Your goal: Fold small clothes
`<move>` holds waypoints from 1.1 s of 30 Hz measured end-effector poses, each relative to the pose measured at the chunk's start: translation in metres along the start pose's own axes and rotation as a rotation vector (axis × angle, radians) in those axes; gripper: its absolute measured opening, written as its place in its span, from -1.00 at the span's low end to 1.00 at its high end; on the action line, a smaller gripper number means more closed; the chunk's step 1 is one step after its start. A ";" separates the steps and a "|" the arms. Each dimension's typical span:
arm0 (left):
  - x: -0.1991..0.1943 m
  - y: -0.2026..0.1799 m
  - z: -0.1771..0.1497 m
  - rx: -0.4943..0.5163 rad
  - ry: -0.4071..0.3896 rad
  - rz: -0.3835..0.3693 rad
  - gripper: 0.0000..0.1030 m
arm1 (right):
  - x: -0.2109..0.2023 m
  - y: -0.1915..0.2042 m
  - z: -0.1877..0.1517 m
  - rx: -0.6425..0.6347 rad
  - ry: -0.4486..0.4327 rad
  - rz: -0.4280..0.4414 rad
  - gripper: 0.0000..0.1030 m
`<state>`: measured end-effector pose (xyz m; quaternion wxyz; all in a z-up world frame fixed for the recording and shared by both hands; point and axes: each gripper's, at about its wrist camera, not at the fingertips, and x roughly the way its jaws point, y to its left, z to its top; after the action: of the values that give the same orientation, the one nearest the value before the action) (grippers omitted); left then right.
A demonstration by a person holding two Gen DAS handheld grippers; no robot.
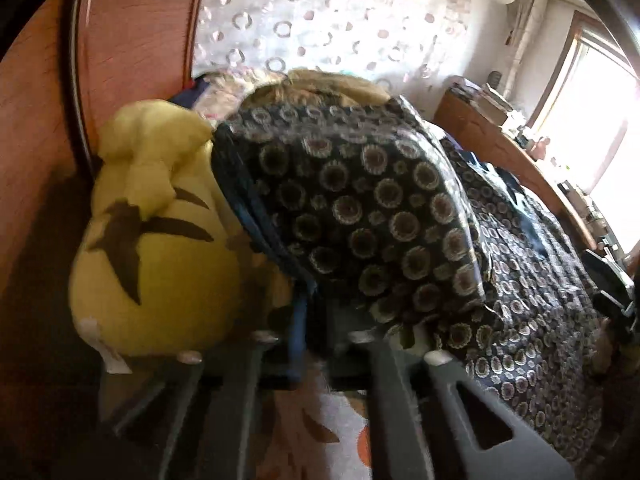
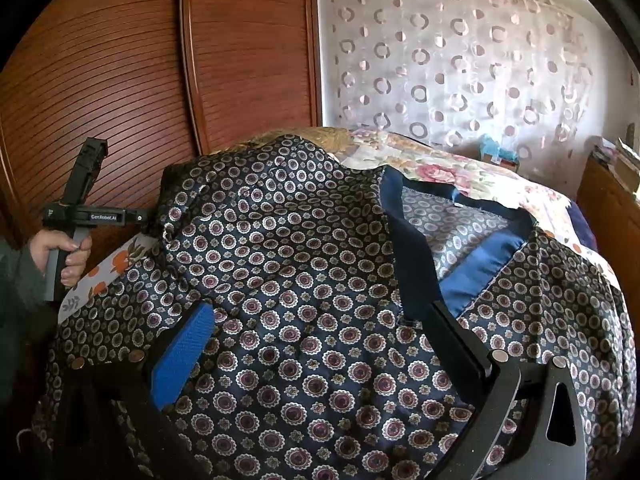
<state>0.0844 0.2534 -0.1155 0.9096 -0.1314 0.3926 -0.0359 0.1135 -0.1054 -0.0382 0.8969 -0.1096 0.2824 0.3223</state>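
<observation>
A dark satin garment (image 1: 360, 200) with a ring-and-flower print and blue trim is spread over the bed. My left gripper (image 1: 312, 340) is shut on its edge, and the cloth rises from the jaws in a fold. In the right wrist view the same garment (image 2: 300, 260) fills the middle, its blue collar (image 2: 476, 264) lying open at the right. There the left gripper (image 2: 150, 218), held by a hand (image 2: 60, 248), pinches the garment's far left corner. My right gripper (image 2: 320, 312) stands open just above the cloth, with its blue pad (image 2: 180, 356) on the left.
A yellow plush toy (image 1: 160, 240) lies against the wooden wardrobe door (image 2: 120, 80), close left of the left gripper. A floral bedspread (image 2: 440, 168) shows beyond the garment. A ring-patterned curtain (image 2: 460, 72) hangs behind. A wooden ledge (image 1: 480, 136) with clutter runs along the right, under a bright window (image 1: 600, 120).
</observation>
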 end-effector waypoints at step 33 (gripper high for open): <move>-0.070 -0.160 0.046 0.287 -0.235 -0.061 0.45 | -0.024 -0.047 -0.009 0.081 -0.026 -0.057 1.00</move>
<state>0.0751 0.1213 0.0070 0.9571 -0.0154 0.2703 -0.1033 0.1247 -0.1572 -0.0313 0.9129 -0.0768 0.2805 0.2863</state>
